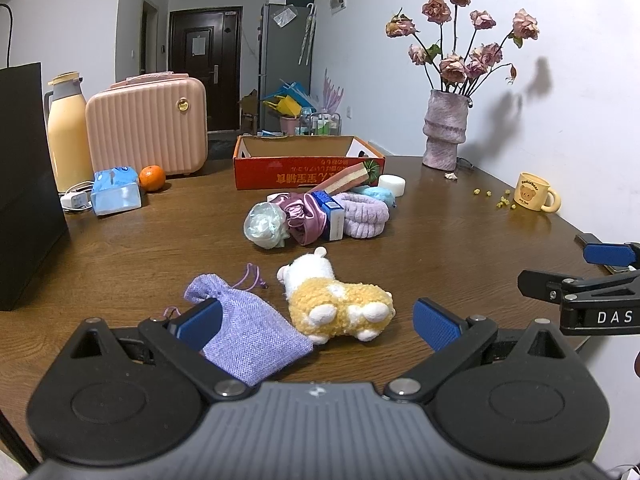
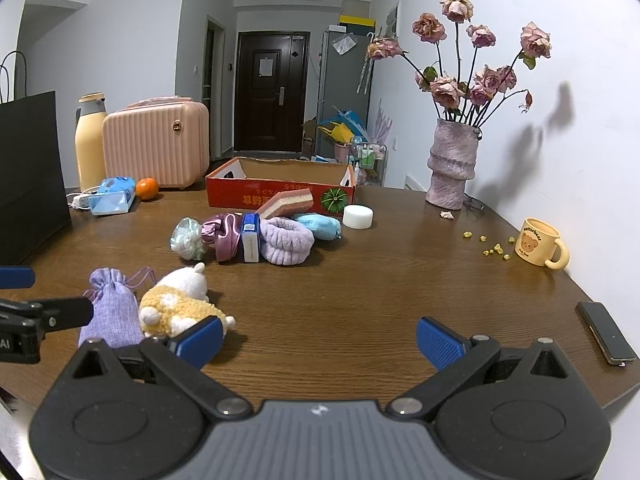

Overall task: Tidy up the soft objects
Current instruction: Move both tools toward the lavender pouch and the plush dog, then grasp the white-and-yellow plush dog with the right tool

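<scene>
Left tool (image 1: 316, 322): fingers spread apart, nothing held.
Right tool (image 2: 319, 338): likewise spread, empty.
Plush toy (image 1: 340, 304): light, squashy; best pinched across the body.
Lavender pouch (image 1: 248, 328): limp; best taken at the gathered neck.

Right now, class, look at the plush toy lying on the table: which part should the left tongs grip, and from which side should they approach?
Grip the yellow body of the plush toy, across its narrow width, coming from above. It lies on its side, head away, beside the pouch. The open left tongs already sit just before it; the feet look too small for a firm hold.
</scene>
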